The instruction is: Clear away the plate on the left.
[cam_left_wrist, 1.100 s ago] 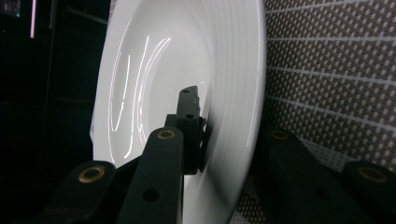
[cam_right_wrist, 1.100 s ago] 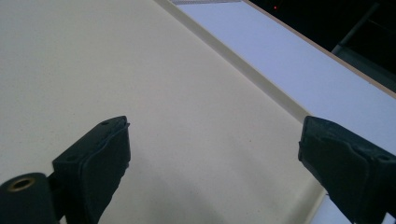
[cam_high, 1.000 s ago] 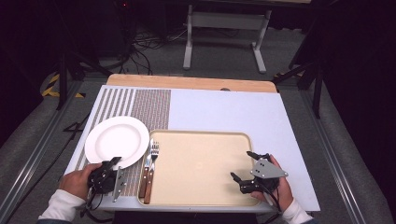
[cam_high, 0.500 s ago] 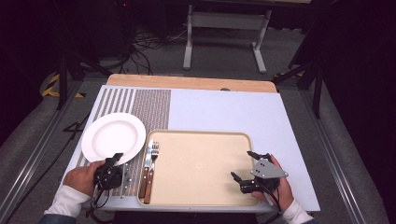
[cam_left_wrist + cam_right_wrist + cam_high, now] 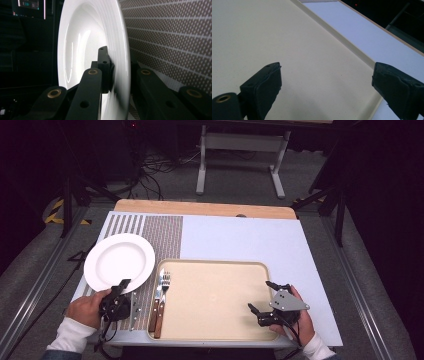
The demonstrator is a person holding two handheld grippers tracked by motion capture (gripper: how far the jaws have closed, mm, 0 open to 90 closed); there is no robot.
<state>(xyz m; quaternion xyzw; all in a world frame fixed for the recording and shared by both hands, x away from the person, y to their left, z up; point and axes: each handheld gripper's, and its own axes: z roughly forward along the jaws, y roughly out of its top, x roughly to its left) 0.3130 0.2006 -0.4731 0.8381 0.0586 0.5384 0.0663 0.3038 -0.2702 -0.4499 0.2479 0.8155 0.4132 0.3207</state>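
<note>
A white plate (image 5: 119, 261) lies at the table's left, partly on the patterned mat (image 5: 162, 232). My left gripper (image 5: 124, 284) is shut on its near rim. In the left gripper view the plate (image 5: 87, 45) stands on edge between the jaws of the left gripper (image 5: 120, 68), one jaw on its face and one behind it. My right gripper (image 5: 260, 295) is open over the right part of the beige tray (image 5: 215, 295). The right gripper view shows the right gripper (image 5: 327, 77) with only bare tray (image 5: 262, 37) between its jaws.
A fork (image 5: 164, 281) and a wooden-handled knife (image 5: 155, 312) lie side by side along the tray's left edge. The pale blue tabletop (image 5: 240, 237) stretches behind the tray, and a wooden strip (image 5: 200, 208) runs along the far edge. The plate overhangs the table's left edge.
The left gripper has carried the plate a little left and farther from the tray, still shut on the plate's rim. The right gripper has stayed in place, open.
</note>
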